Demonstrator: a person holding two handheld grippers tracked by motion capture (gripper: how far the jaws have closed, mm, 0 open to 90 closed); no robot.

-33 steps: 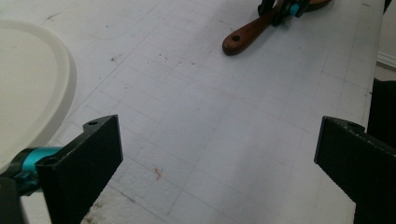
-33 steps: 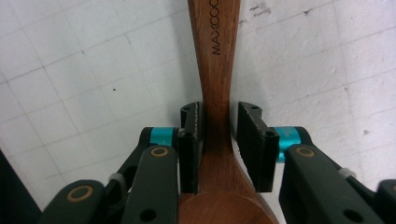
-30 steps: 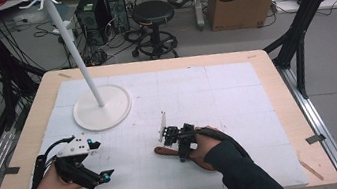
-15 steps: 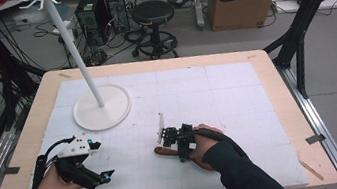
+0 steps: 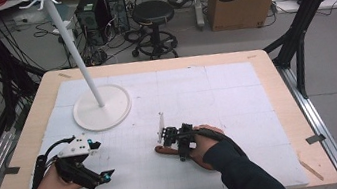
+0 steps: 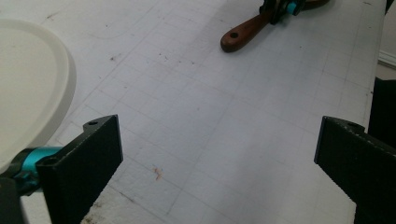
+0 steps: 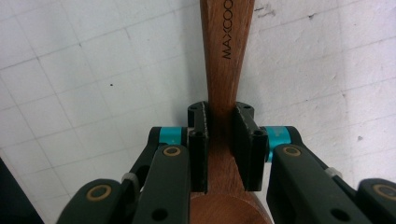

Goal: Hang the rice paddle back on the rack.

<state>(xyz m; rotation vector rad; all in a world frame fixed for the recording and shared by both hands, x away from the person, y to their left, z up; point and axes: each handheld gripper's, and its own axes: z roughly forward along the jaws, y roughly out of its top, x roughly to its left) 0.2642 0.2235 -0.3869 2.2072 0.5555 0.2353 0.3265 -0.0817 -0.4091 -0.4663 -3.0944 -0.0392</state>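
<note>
Wooden spoon (image 7: 227, 51) lies flat on the tabletop (image 5: 237, 94); right gripper (image 7: 221, 140) pinches its neck, probably for lifting. Left gripper (image 6: 219, 158) rests spread beside the white stand base (image 6: 28, 84).

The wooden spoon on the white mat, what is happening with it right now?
A person holds a two-jaw tool in each hand at a table. The right tool has just been closing and now clamps the neck of the brown wooden spoon, which lies flat on the white gridded mat. The left tool rests open nearby, holding nothing. A white stand with a round base waits farther back on the mat.
</note>
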